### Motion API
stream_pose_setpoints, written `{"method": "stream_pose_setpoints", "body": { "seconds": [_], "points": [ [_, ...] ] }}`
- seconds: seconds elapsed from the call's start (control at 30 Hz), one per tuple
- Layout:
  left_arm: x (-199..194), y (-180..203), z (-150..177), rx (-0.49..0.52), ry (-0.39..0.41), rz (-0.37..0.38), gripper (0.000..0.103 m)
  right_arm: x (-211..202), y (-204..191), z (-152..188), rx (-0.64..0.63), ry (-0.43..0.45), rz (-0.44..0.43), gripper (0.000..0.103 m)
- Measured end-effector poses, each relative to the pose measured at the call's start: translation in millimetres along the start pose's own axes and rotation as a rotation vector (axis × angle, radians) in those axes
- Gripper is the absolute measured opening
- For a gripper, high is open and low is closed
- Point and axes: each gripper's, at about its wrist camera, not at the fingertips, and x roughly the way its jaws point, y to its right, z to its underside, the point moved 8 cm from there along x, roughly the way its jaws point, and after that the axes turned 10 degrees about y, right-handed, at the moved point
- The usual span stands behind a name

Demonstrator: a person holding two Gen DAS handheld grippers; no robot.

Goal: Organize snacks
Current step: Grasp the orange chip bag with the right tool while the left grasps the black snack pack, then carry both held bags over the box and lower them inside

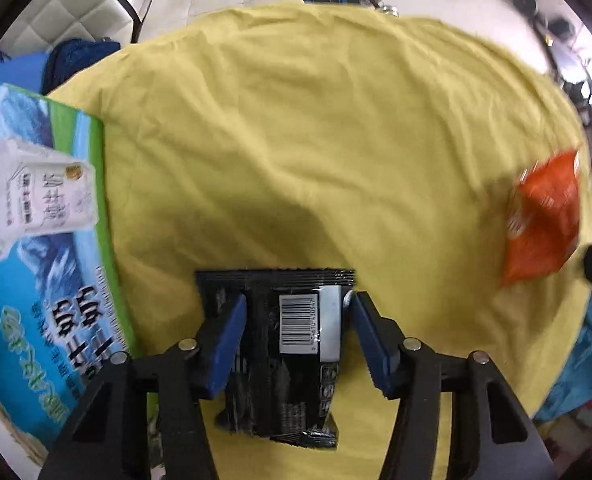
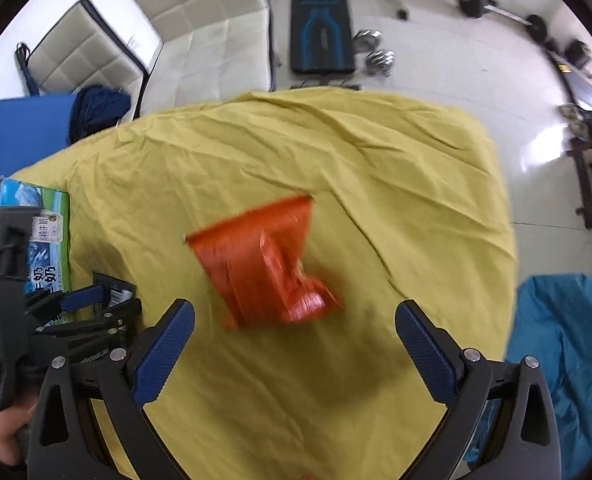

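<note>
A black snack packet with a white barcode label lies between the blue pads of my left gripper; the pads press its two sides, and it hangs just above the yellow cloth. An orange snack packet lies blurred on the cloth ahead of my right gripper, which stands wide open with nothing between its fingers. The same orange packet shows at the right edge of the left wrist view. The left gripper with the black packet is seen at the left of the right wrist view.
A blue and green milk carton box stands on the cloth at the left, close to the left gripper. A teal bag lies off the right edge. Beyond the table are white cushioned chairs, a black bench and dumbbells.
</note>
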Motion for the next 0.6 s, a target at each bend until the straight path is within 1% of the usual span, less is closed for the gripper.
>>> {"method": "stream_pose_setpoints", "body": {
  "seconds": [0.07, 0.1, 0.13, 0.17, 0.2, 0.27, 0.33, 0.37, 0.43, 0.53, 0.6],
  "points": [
    [0.3, 1.6, -6.8, -0.044, 0.001, 0.049, 0.052, 18.7, -1.5, -5.9, -0.009, -0.048, -0.024, 0.099],
    [2.3, 1.4, -8.8, -0.058, -0.002, 0.062, 0.053, 26.6, -2.1, -6.6, -0.01, -0.075, -0.032, 0.092],
    [1.8, 0.0, -10.7, -0.071, 0.001, 0.078, 0.053, 34.1, -2.9, -5.9, -0.008, -0.102, -0.045, 0.08],
    [1.1, -3.0, -14.0, -0.077, 0.003, 0.088, 0.054, 38.9, -3.4, -4.4, -0.006, -0.118, -0.055, 0.069],
    [0.6, -5.5, -15.5, -0.081, -0.003, 0.098, 0.057, 43.5, -2.5, -1.6, -0.004, -0.132, -0.055, 0.061],
    [0.4, -5.3, -14.0, -0.069, -0.026, 0.105, 0.058, 46.8, -0.7, 0.1, 0.011, -0.127, -0.061, 0.06],
    [0.2, -3.5, -14.2, -0.052, -0.042, 0.113, 0.059, 44.1, 0.4, 2.5, 0.025, -0.128, -0.063, 0.056],
    [0.6, -5.8, -11.8, -0.04, -0.049, 0.106, 0.061, 40.4, 1.6, 5.9, 0.031, -0.129, -0.069, 0.055],
    [5.2, -0.9, -3.7, -0.014, -0.076, 0.075, 0.069, 32.0, 3.1, 14.8, 0.037, -0.152, -0.072, 0.052],
    [10.5, 4.4, 10.0, 0.041, -0.104, 0.04, 0.071, 16.5, 2.8, 33.1, 0.018, -0.16, -0.073, 0.052],
    [15.4, 3.9, 17.2, 0.061, -0.125, 0.015, 0.071, 8.8, 4.2, 49.4, 0.009, -0.184, -0.082, 0.052]
  ]
}}
